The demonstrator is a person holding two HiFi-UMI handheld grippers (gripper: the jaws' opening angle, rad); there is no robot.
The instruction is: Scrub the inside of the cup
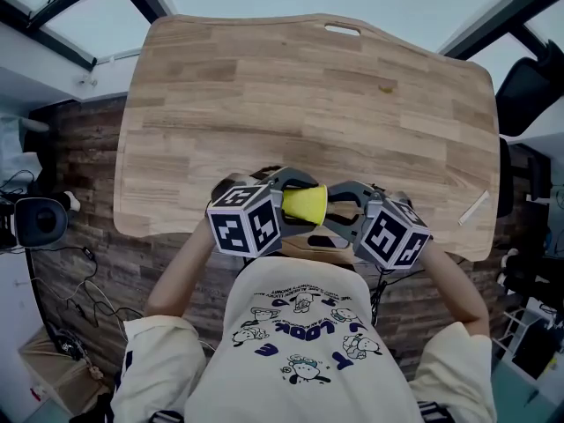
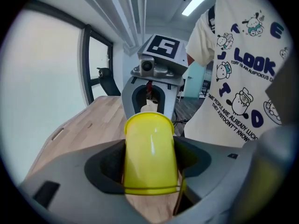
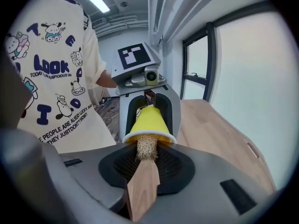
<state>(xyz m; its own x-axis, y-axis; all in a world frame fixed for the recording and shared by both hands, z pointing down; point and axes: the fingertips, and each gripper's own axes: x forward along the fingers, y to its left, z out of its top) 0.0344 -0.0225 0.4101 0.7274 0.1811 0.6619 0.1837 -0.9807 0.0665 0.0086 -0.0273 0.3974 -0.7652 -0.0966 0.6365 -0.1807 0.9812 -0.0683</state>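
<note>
A yellow cup (image 1: 304,204) lies sideways between my two grippers, just above the near edge of the wooden table (image 1: 308,86). My left gripper (image 2: 150,171) is shut on the cup (image 2: 150,157), gripping its sides near the base, and the mouth points away from it. My right gripper (image 3: 145,183) is shut on the flat wooden handle of a brush (image 3: 142,192). The brush's tan fibre head (image 3: 146,147) reaches into the mouth of the cup (image 3: 148,122). In the head view the left gripper (image 1: 275,203) and right gripper (image 1: 339,214) face each other in front of the person's chest.
The tabletop has a slot cut-out (image 1: 342,30) at its far edge and a pale strip (image 1: 473,207) near its right edge. A camera on a stand (image 1: 40,221) with cables is on the floor to the left. A black chair (image 1: 529,91) stands at the right.
</note>
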